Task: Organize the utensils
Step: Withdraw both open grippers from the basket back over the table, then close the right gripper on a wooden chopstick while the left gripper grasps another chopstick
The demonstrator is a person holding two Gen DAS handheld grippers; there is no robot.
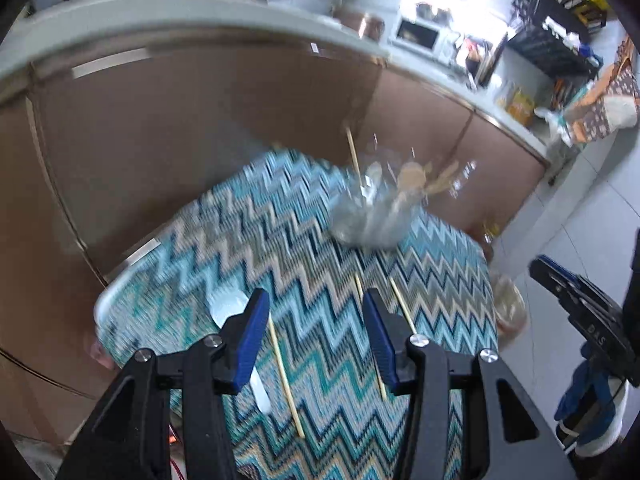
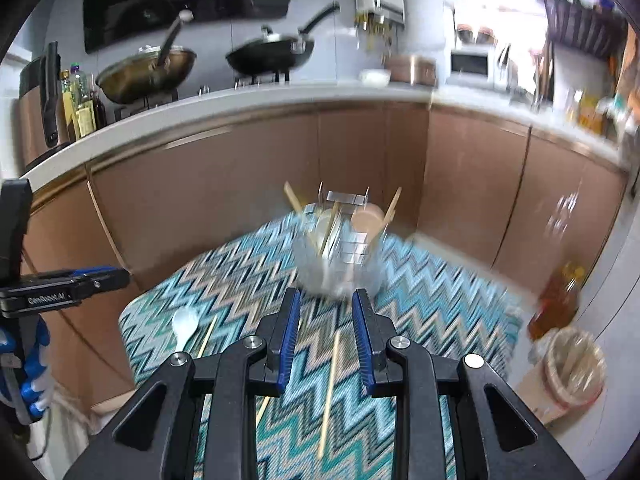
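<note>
A small table wears a zigzag cloth [image 1: 280, 240] [image 2: 420, 288]. At its far side stands a clear utensil holder [image 1: 372, 212] [image 2: 340, 256] with a wooden spoon and chopsticks in it, blurred. On the cloth lie a white spoon [image 1: 228, 306] [image 2: 184, 324] and loose chopsticks [image 1: 286, 380] [image 2: 330, 392]. My left gripper [image 1: 316, 300] hovers open over the cloth with nothing between its fingers; its left finger hides part of the white spoon. My right gripper [image 2: 326, 298] is open too, narrower, empty, pointing at the holder with one chopstick below it.
Brown cabinets [image 2: 240, 208] under a pale counter [image 2: 200, 108] stand right behind the table. Two woks [image 2: 148, 72] sit on the stove. An oil bottle [image 2: 560, 296] and a woven basket [image 2: 576, 368] are on the floor at the right.
</note>
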